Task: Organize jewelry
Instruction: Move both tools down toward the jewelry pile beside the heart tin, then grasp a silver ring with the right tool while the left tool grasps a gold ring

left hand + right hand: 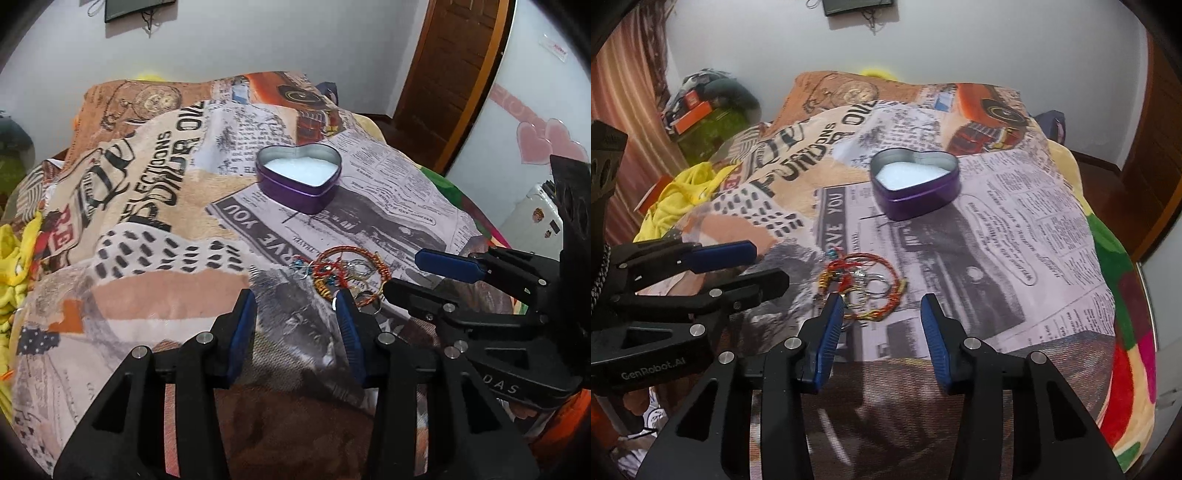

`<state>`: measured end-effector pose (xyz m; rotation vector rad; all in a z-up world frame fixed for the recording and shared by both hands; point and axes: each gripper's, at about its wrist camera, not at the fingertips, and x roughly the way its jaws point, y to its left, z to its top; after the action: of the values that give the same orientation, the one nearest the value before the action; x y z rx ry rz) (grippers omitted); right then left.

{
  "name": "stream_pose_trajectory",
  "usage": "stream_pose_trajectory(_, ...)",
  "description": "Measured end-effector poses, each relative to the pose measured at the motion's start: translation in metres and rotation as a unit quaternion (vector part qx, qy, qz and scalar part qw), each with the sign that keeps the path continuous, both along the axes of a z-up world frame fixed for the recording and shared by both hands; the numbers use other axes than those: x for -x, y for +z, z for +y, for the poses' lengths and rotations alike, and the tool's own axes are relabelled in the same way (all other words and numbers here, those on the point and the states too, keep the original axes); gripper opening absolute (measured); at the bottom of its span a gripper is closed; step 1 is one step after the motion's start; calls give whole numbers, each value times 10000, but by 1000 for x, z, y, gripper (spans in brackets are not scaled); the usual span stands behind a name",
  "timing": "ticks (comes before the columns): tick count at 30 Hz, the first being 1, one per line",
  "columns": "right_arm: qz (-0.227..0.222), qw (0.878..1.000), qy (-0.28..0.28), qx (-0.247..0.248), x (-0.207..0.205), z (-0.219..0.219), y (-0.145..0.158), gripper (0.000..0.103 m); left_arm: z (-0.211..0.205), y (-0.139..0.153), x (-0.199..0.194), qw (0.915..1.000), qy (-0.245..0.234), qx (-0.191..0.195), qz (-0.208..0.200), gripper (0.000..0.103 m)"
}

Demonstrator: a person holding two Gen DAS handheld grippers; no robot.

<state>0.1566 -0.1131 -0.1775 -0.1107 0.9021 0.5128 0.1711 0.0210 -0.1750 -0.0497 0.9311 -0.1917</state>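
A purple heart-shaped tin (299, 177) with a white lining stands open on the newspaper-print blanket; it also shows in the right wrist view (916, 184). A tangle of jewelry (343, 275), red and gold thread bracelets with metal rings and blue beads, lies nearer me, also in the right wrist view (864, 288). My left gripper (295, 302) is open and empty, its right fingertip at the pile's near edge. My right gripper (881, 306) is open and empty, its left fingertip at the pile's near edge. Each gripper shows in the other's view, the right (406, 273) and the left (768, 266).
The blanket (1015, 229) covers a bed. Yellow cloth (679, 199) lies at its left edge. A wooden door (450, 74) and a white appliance (532, 122) stand to the right. Boxes and clutter (698, 110) sit in the far left corner.
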Motion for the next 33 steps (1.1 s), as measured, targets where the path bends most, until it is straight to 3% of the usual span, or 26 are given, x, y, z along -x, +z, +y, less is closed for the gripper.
stream_pose_trajectory(10,80,9996,247,68,2,20,-6,40,22,1,13,9996,290,27,-43,45)
stream_pose_trajectory(19,165,9988,390,252,0,30,-17,20,20,-1,17,9996,289,62,-26,45)
stream_pose_trajectory(33,-50,9999,-144,22,13,-16,6,20,-15,1,25,9999,-48,49,118,45)
